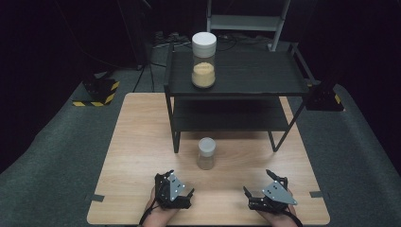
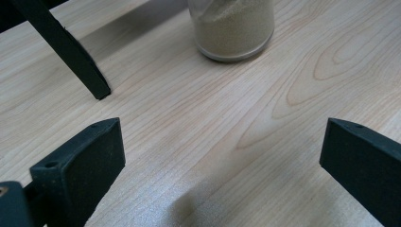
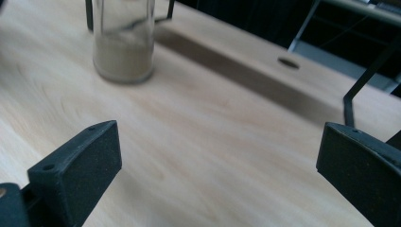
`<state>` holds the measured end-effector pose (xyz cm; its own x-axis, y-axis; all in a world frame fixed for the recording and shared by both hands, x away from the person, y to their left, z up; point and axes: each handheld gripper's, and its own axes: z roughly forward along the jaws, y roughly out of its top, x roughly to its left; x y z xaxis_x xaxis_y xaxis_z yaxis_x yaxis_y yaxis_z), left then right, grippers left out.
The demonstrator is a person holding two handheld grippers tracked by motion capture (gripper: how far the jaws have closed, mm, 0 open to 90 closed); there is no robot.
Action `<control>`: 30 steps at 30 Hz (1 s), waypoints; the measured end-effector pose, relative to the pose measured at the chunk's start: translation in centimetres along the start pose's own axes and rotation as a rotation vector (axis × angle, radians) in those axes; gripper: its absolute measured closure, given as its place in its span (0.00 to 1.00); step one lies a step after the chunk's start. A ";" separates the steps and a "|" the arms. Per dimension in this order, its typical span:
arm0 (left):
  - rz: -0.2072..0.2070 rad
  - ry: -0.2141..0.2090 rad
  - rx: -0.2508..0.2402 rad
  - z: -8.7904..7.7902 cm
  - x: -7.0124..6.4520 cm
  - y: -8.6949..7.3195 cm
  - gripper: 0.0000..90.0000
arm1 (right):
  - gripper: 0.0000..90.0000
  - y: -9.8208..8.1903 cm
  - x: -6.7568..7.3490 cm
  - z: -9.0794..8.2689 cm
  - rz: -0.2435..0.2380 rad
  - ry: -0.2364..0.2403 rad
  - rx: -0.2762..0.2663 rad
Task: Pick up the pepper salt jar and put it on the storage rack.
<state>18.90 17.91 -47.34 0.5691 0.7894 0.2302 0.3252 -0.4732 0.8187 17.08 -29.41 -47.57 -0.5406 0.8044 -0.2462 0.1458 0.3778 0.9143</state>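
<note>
Both our tongs wide, holding nothing: left gripper (image 1: 176,183), right gripper (image 1: 265,187). Small jar (image 1: 206,153) stands near middle, glass, smooth, breakable, probably light. We should squeeze its sides, gently.

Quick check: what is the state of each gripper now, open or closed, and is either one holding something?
Left gripper: open, jaws wide apart, holding nothing.
Right gripper: open, jaws wide apart, holding nothing.
The small jar stands untouched on the table ahead of both.
</note>
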 end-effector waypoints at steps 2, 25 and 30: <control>0.001 -0.001 -0.001 0.0 0.0 0.0 0.01 | 0.00 0.1 0.0 -0.4 0.010 0.002 -0.049; -0.016 -0.019 -0.018 -0.2 0.5 -0.3 0.01 | 0.00 5.1 0.6 4.0 0.056 0.123 -0.121; -0.023 -0.027 -0.021 -0.2 0.7 -0.4 0.01 | 0.00 5.6 0.9 5.5 0.068 0.141 -0.115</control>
<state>19.01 18.72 -47.44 0.5819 0.7891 0.1967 0.3227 -0.4461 0.8348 21.96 -24.02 -44.44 -0.6444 0.7512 -0.1427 0.0943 0.2633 0.9601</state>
